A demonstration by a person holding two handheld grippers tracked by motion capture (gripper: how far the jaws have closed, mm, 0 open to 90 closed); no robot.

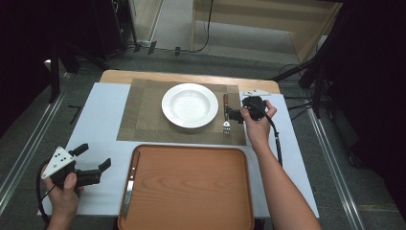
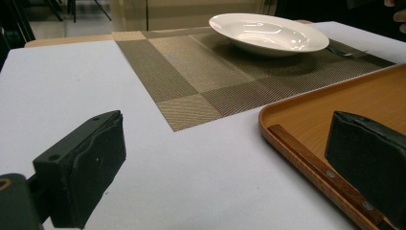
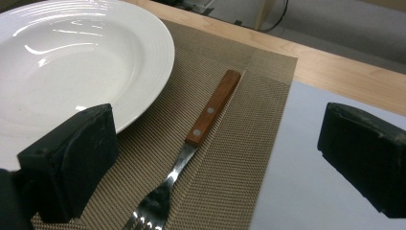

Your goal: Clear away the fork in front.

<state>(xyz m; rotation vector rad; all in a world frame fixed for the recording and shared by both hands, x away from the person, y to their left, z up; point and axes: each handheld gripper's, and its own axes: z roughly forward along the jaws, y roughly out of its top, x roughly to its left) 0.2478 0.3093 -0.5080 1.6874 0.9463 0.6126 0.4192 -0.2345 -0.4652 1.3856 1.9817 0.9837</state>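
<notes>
Fork [image 3: 191,158] is seen lying flat on the woven placemat [image 3: 230,143], between the spread fingers [image 3: 72,163] of the right gripper [image 1: 234,115], tines nearest the fingers, wooden handle pointing away. White plate [image 3: 72,72] sits just beside the one finger; its rim is close. Nothing is pinched by the right gripper. Left gripper [image 1: 93,165] is held over the white table [image 2: 95,96], fingers [image 2: 81,167] spread and empty, with a knife [image 2: 325,175] in the wooden tray [image 2: 311,120] just beyond one finger. Judgement: if the fork is to be gripped, the fingers are best centred over the metal neck, kept clear of the plate rim, lowered to the mat, then closed squarely across the narrow width.
</notes>
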